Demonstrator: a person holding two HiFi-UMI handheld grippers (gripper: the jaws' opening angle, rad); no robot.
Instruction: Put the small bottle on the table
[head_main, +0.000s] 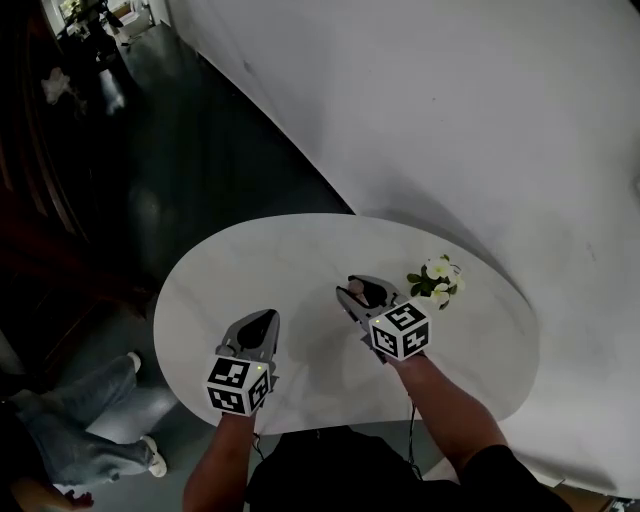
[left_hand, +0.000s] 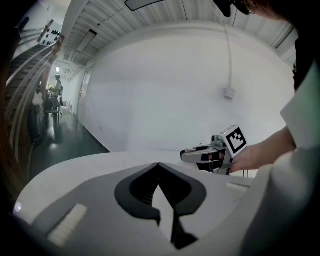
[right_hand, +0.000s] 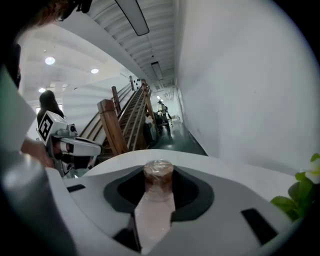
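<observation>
White curved wall (head_main: 450, 100) behind, dark floor (head_main: 200, 150) at the upper left of the head view, and in the middle the pale oval table (head_main: 250, 265), bare apart from a sprig of white flowers (head_main: 437, 280) right of centre; both grippers hang over its near half. Over to the right gripper (head_main: 352, 292): its jaws stand wide but not empty; they are clamped on the small bottle (right_hand: 156, 200), which lies lengthways along them with its wrapped cap poking out at the tips, dead centre of the right gripper view; so the bottle is up above the tabletop, not yet on it, just left of the flowers in the head view. That lengthways hold reads to me as a carrying grip; to stand the bottle on its base the gripper would have to tip it, I'd judge, or it goes down on its side and may roll. Now the left gripper (head_main: 265, 320), lower left of centre: jaws closed tip to tip, nothing between them, only tabletop showing through the gap; it looks parked out of the way, well apart from the bottle, leaving the middle of the table for the set-down, away from the flowers.
</observation>
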